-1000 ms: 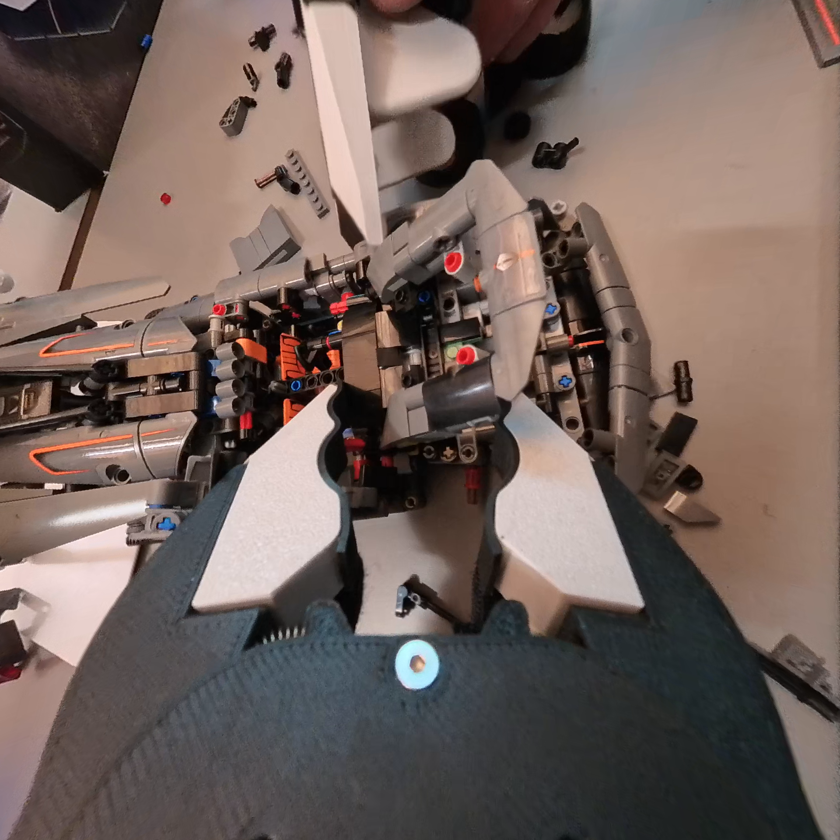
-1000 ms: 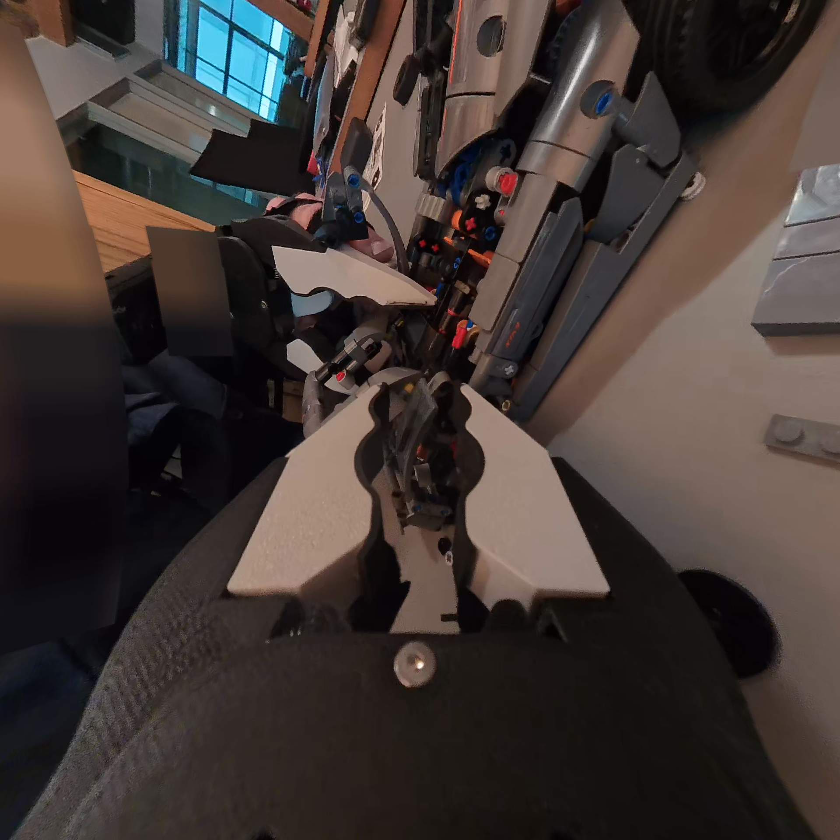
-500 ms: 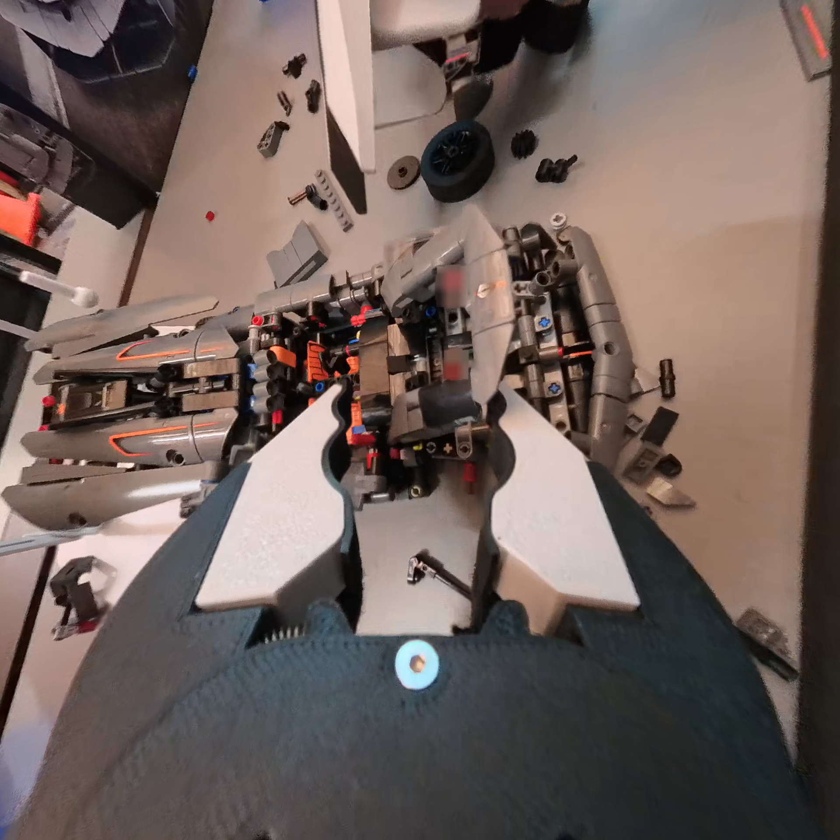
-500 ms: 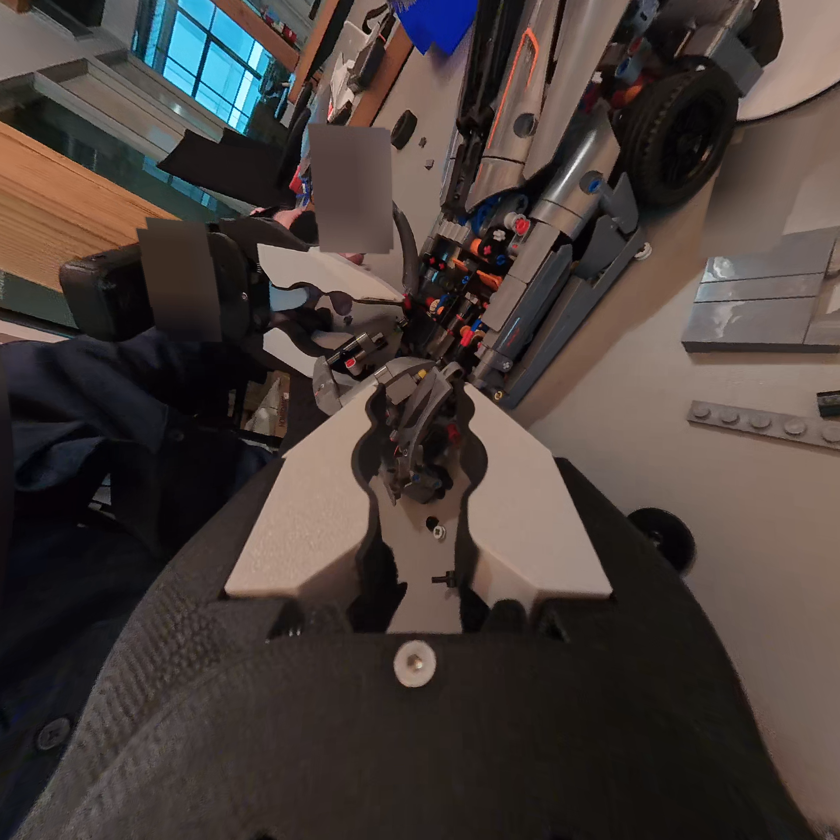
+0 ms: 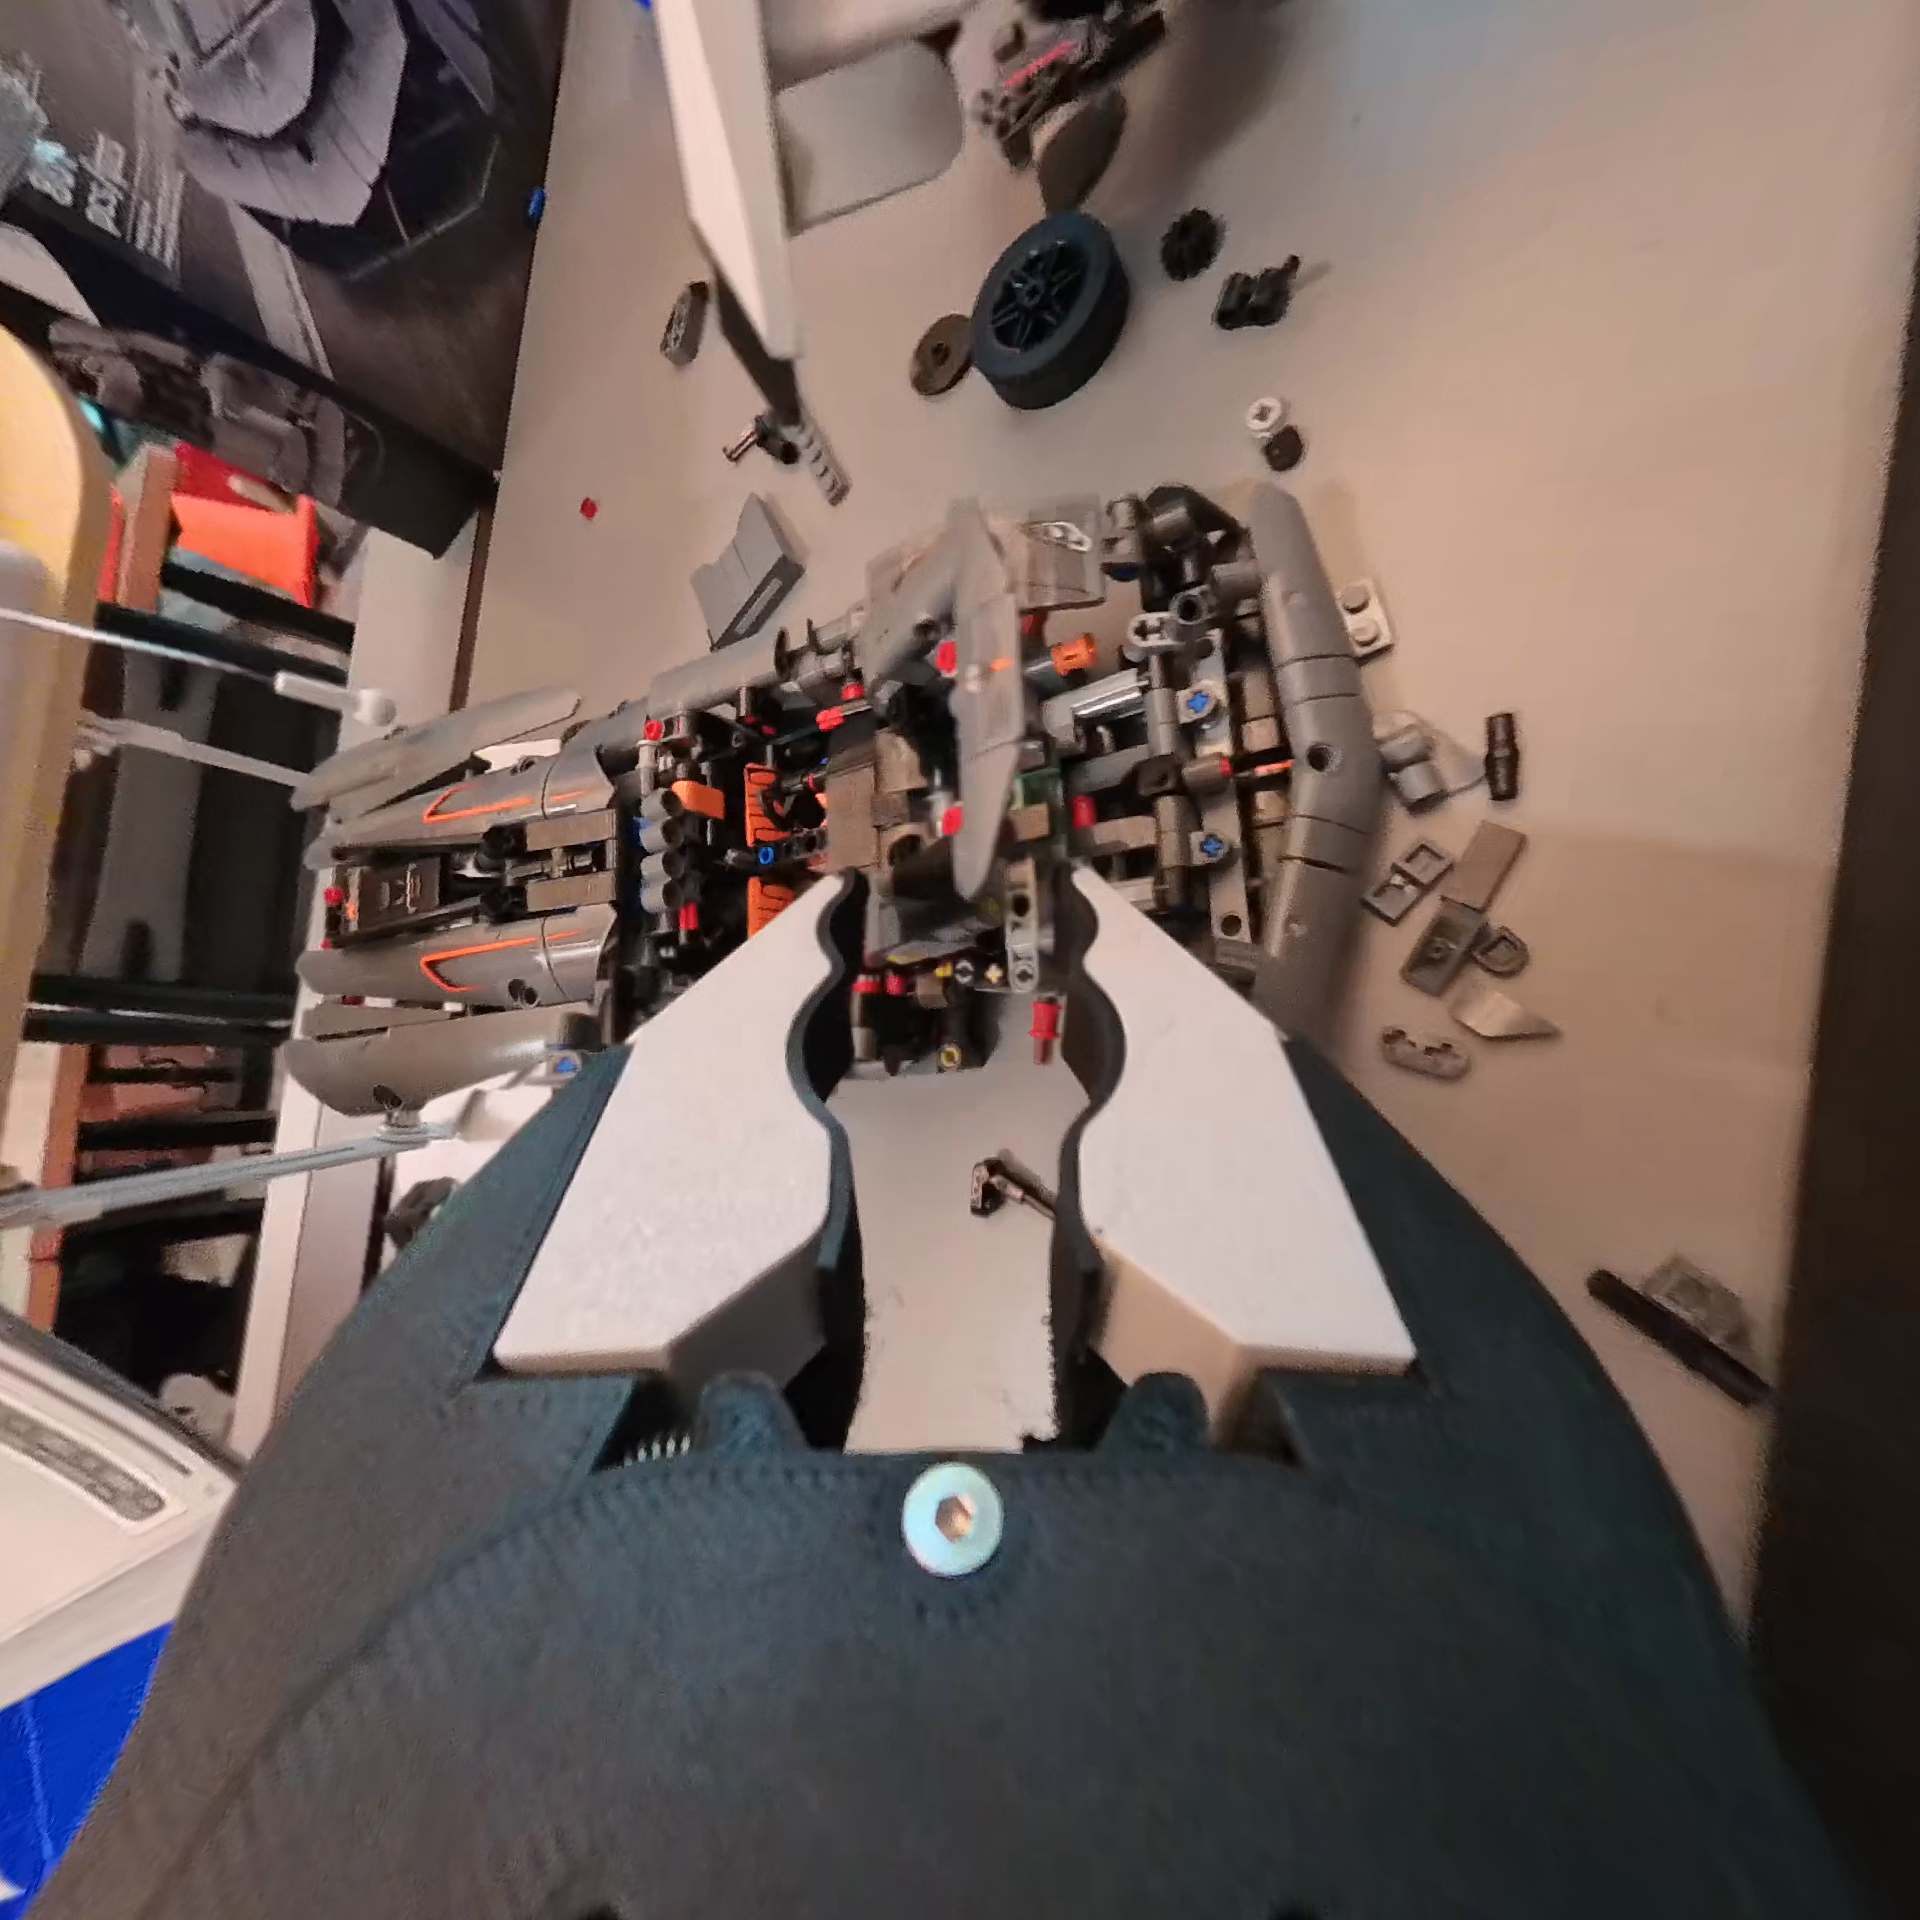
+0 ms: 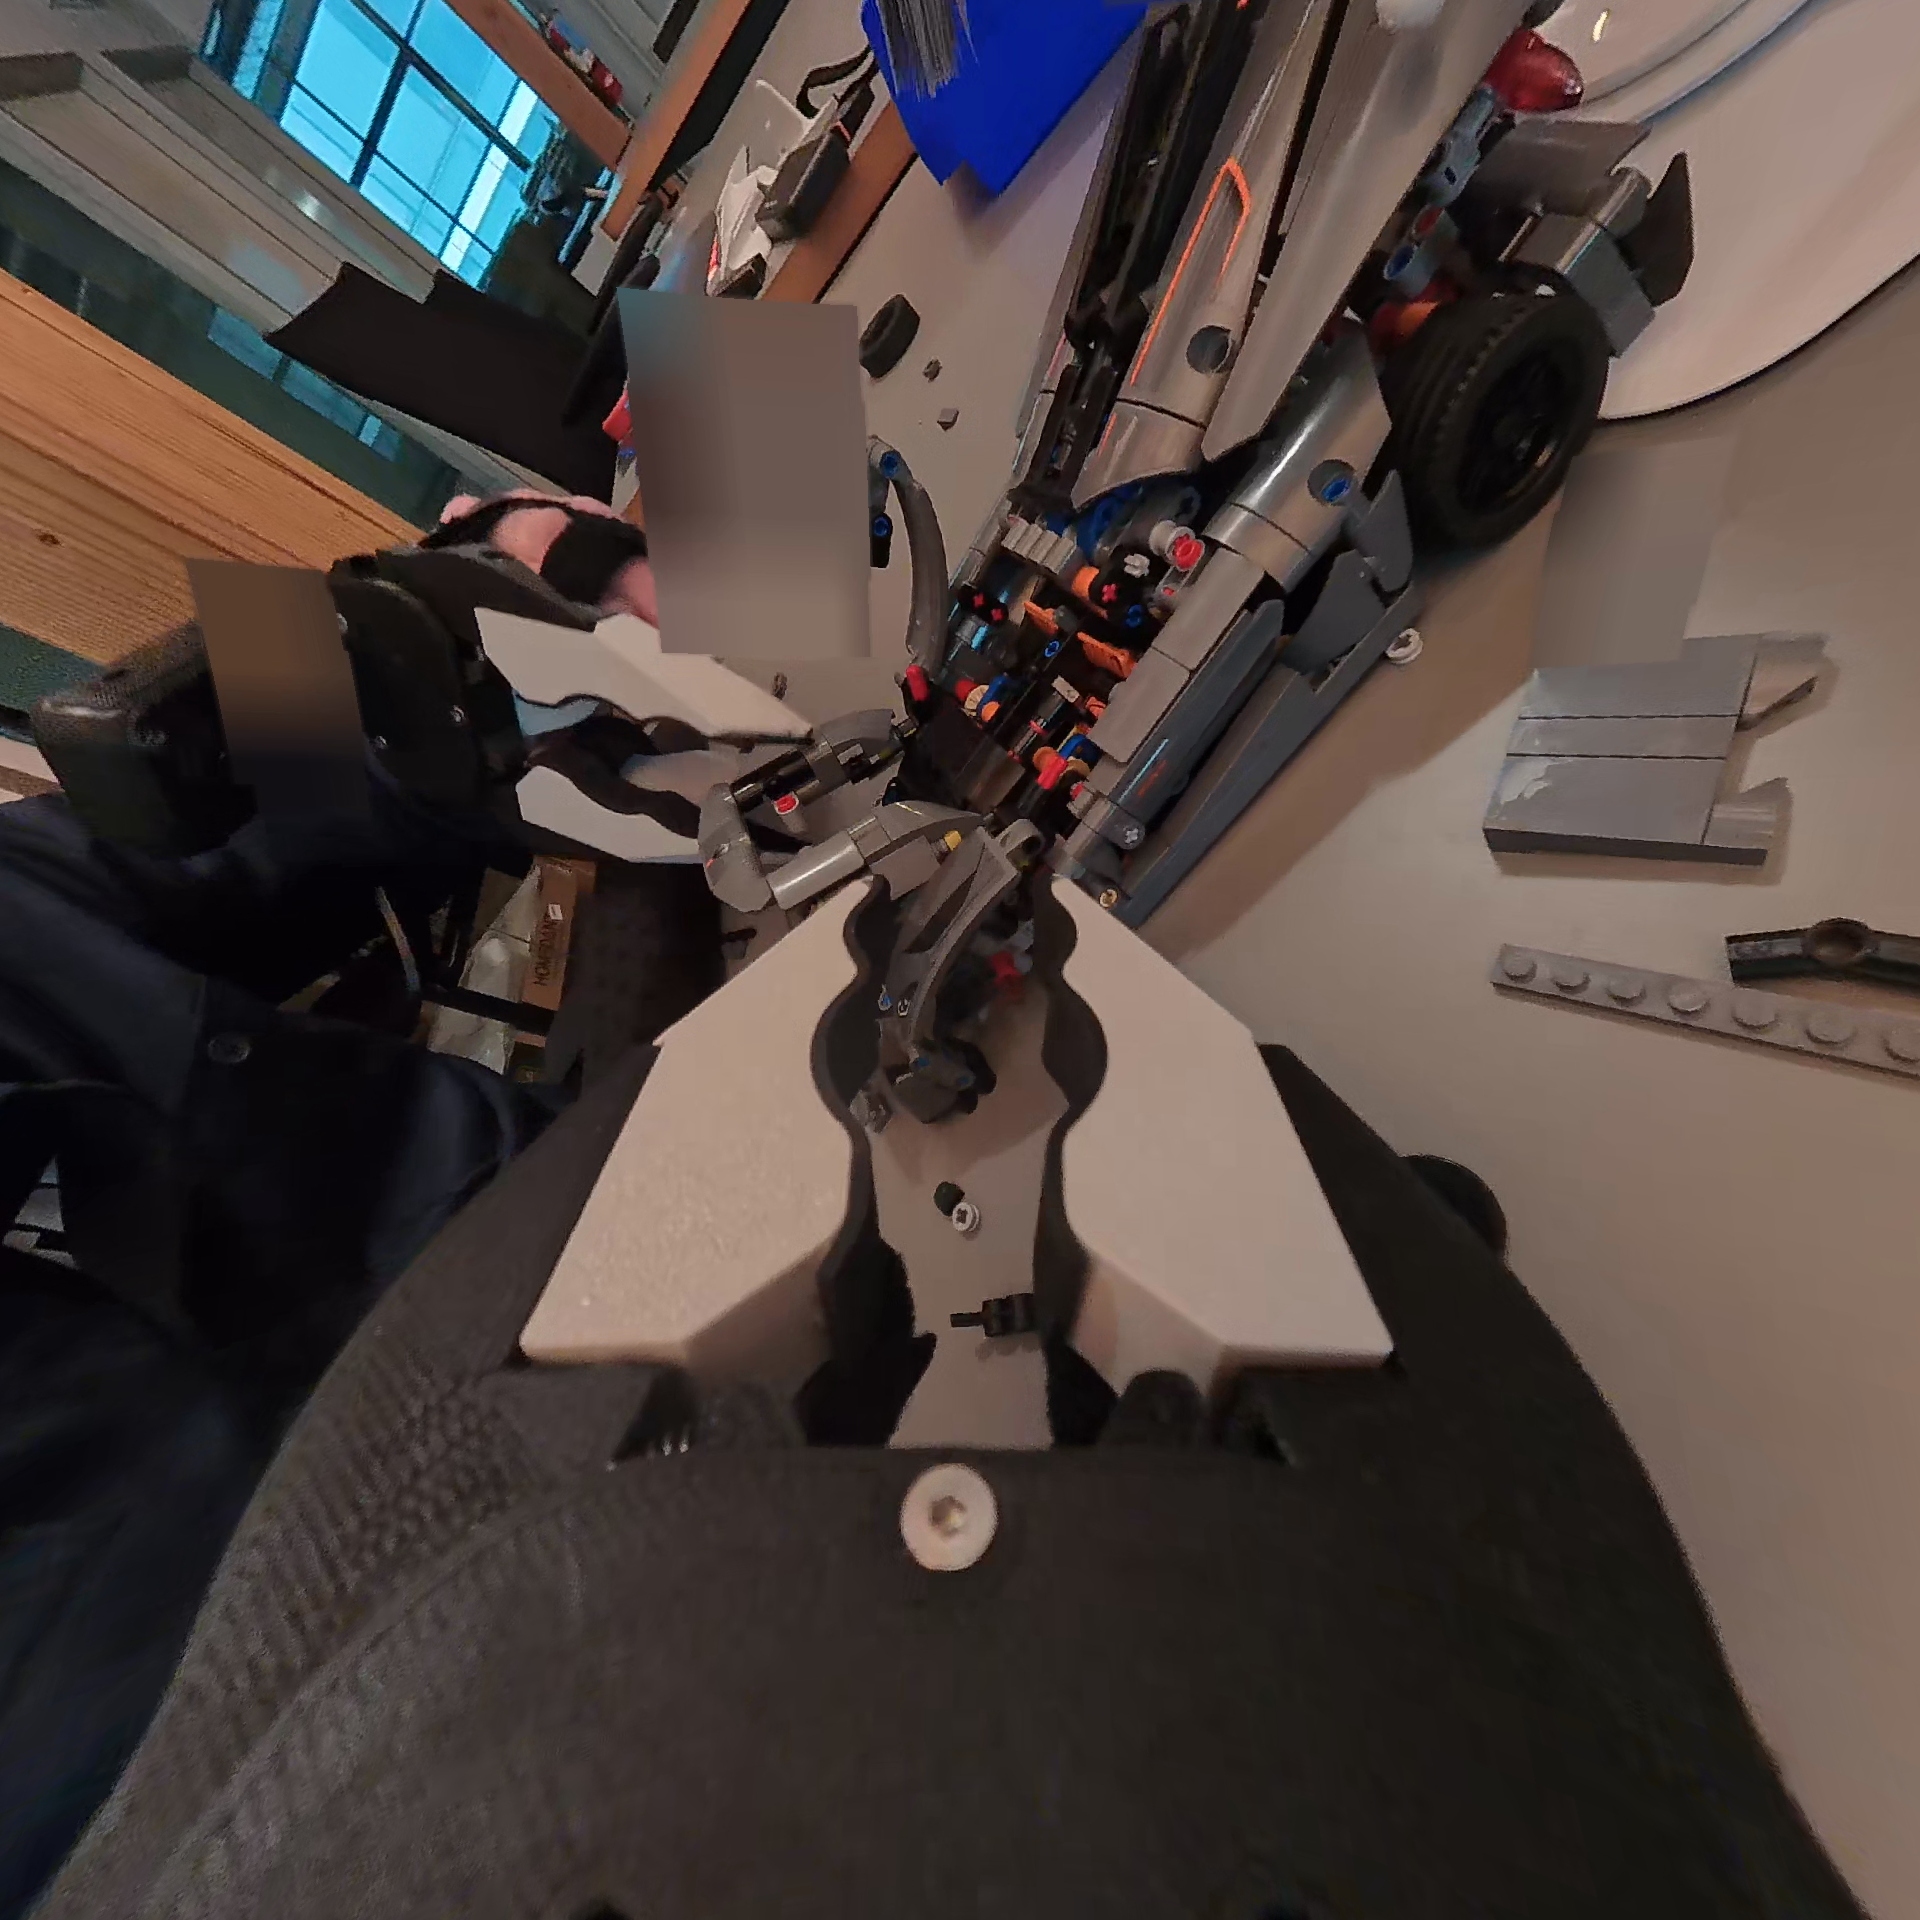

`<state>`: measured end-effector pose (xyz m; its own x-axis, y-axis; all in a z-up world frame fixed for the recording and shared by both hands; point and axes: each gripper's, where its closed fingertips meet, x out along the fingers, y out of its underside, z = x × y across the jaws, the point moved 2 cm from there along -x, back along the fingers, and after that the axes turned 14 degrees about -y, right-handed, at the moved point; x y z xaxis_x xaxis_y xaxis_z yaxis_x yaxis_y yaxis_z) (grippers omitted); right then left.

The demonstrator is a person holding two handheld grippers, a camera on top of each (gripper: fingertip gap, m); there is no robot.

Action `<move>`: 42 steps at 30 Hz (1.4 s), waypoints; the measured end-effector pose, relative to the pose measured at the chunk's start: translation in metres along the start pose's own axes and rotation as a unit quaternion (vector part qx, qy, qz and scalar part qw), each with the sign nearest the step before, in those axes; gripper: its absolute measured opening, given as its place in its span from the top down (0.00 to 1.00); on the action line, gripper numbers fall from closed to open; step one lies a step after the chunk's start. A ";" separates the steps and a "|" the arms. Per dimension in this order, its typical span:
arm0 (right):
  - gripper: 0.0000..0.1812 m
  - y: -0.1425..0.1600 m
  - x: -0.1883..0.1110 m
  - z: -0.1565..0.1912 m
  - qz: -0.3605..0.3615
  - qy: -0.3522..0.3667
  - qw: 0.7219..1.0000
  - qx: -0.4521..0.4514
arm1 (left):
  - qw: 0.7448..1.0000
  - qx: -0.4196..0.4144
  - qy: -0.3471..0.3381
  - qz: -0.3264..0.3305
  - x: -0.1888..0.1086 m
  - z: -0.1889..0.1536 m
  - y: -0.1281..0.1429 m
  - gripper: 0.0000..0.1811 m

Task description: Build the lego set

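The left gripper has its jaws parted with nothing clamped, its tips framing the near edge of the grey-and-orange lego car, with bare table between the fingers apart from one small dark pin. The right gripper is likewise parted, its tips on either side of a curved grey panel at the car's end; whether it touches that panel cannot be told. Outward, a loose black wheel lies well beyond the car on open tabletop, small grey plates crowd its right flank near the table's dark edge, and a long studded plate lies apart in the right wrist view.
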<state>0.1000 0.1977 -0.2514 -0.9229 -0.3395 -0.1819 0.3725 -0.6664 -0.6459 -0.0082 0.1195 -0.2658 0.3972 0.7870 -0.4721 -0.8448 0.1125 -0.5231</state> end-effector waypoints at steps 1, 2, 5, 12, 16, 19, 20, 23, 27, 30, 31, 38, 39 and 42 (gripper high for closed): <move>0.87 0.000 0.000 0.000 -0.001 0.000 1.000 -0.002 | 1.000 0.009 -0.001 -0.005 -0.002 -0.003 -0.001 0.83; 0.87 -0.001 -0.001 0.000 -0.002 0.000 1.000 -0.003 | 1.000 0.016 -0.008 -0.005 -0.002 -0.005 -0.001 0.82; 0.87 0.001 0.000 -0.002 0.001 0.000 1.000 -0.004 | 0.999 0.033 -0.033 0.019 -0.001 -0.002 0.005 0.83; 0.86 0.003 0.000 -0.002 0.012 0.004 1.000 -0.014 | 0.998 0.037 -0.030 0.036 -0.015 0.019 0.028 0.84; 0.86 0.018 0.009 -0.002 0.064 0.013 0.998 -0.017 | 0.996 -0.007 0.030 0.081 -0.017 0.009 0.052 0.86; 0.86 0.027 0.018 -0.004 0.091 0.012 0.996 -0.009 | 0.995 -0.006 0.050 0.091 -0.009 -0.006 0.060 0.86; 0.86 0.029 0.020 -0.004 0.098 0.013 0.995 -0.011 | 0.993 -0.013 0.065 0.093 -0.006 -0.013 0.060 0.86; 0.87 0.030 0.021 -0.004 0.102 0.012 0.995 -0.015 | 0.992 -0.025 0.064 0.106 0.006 -0.023 0.061 0.93; 0.87 0.031 0.020 -0.007 0.104 0.017 0.994 -0.013 | 0.993 -0.009 0.050 0.107 0.009 -0.026 0.055 0.96; 0.86 0.034 0.022 -0.008 0.113 0.018 0.993 -0.013 | 0.993 -0.012 0.051 0.103 0.010 -0.028 0.055 0.98; 0.86 0.035 0.022 -0.008 0.116 0.018 0.993 -0.013 | 0.993 -0.018 0.054 0.102 0.010 -0.028 0.055 0.98; 0.86 0.036 0.023 -0.009 0.122 0.021 0.992 -0.015 | 0.993 -0.019 0.057 0.097 0.009 -0.026 0.055 0.94; 0.86 0.036 0.022 -0.009 0.122 0.021 0.992 -0.015 | 0.993 -0.024 0.056 0.100 0.009 -0.024 0.058 0.93; 0.86 0.036 0.022 -0.009 0.121 0.020 0.992 -0.015 | 0.992 -0.044 0.064 0.096 0.007 -0.022 0.058 0.91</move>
<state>0.0919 0.1722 -0.2854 -0.8100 -0.4605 -0.3632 0.5813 -0.5481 -0.6014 -0.0466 0.1182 -0.3150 0.2798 0.7044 -0.6523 -0.8766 -0.0896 -0.4728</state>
